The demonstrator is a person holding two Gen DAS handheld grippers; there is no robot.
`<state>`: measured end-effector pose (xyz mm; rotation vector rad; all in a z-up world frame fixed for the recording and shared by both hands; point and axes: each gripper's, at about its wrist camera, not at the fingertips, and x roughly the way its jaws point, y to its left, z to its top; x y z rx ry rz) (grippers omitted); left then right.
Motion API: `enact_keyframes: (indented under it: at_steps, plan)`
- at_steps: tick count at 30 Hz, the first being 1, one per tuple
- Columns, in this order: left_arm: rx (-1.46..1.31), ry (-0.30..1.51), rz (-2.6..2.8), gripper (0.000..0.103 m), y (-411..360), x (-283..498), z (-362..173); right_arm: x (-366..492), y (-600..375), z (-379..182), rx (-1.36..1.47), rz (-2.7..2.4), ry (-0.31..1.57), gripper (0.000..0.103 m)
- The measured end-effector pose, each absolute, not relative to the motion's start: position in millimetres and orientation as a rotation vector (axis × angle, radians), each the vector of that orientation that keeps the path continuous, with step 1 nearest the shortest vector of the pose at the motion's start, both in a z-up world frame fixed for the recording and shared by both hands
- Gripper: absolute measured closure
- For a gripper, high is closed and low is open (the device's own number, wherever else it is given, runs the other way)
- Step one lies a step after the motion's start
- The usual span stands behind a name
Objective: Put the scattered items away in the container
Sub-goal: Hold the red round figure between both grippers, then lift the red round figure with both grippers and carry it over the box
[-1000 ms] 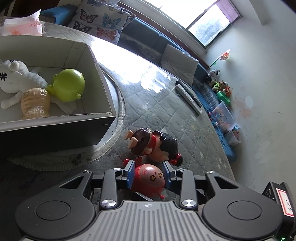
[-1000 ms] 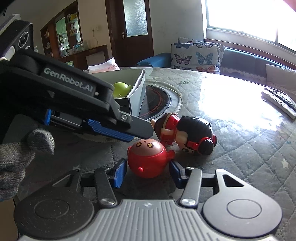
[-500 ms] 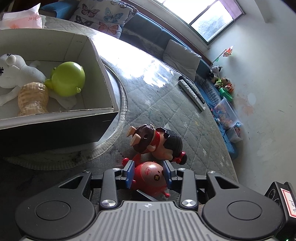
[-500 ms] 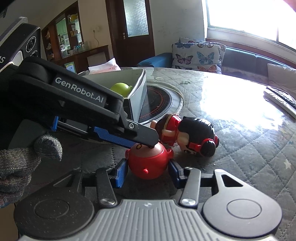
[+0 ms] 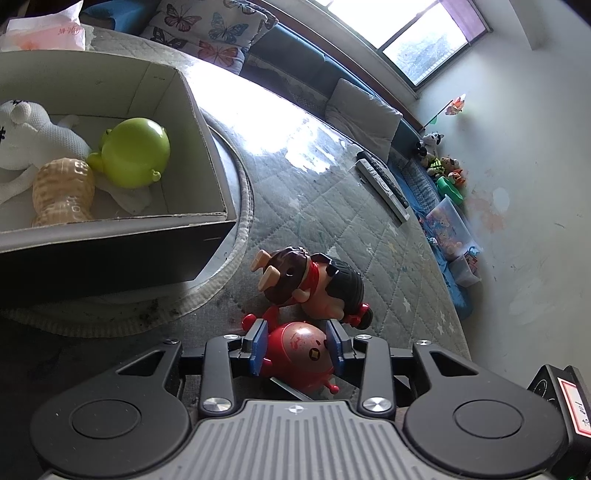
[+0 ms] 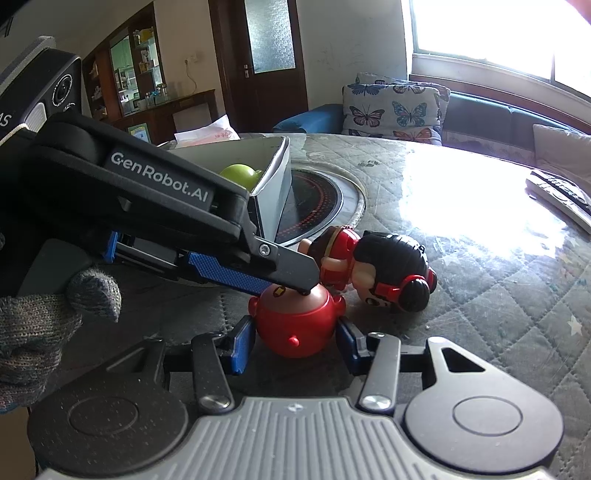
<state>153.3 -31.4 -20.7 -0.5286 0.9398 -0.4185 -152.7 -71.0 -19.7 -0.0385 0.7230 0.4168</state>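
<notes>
A round red toy (image 5: 299, 356) lies on the quilted table cover. My left gripper (image 5: 295, 347) is shut on it, one blue pad on each side; it also shows in the right wrist view (image 6: 295, 280) from the side, above the red toy (image 6: 295, 321). My right gripper (image 6: 295, 341) is open around the same toy, its pads a little apart from it. A doll with black hair and red headphones (image 5: 314, 284) (image 6: 384, 271) lies just beyond. The cardboard box (image 5: 207, 147) (image 6: 275, 173) holds a green toy (image 5: 133, 151), a peanut-shaped toy (image 5: 62, 192) and a white plush (image 5: 33, 140).
A round hotplate (image 6: 314, 199) is set in the table under the box. Two remote controls (image 5: 384, 184) lie far right near the table edge. A tissue pack (image 5: 44, 33) sits behind the box. A sofa with butterfly cushions (image 6: 395, 110) runs along the window.
My left gripper has closed tighter on the red toy and moved in closer over it. The right gripper stays open around the toy, almost unmoved.
</notes>
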Motion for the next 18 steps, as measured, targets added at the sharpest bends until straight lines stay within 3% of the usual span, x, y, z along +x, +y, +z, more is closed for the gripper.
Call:
enact_keyframes:
  at_steps: [18]
  plan:
    - [-0.54, 0.939, -0.398, 0.066, -27, 146, -23, -159, -59, -21, -0.043, 0.435, 0.726, 0.055]
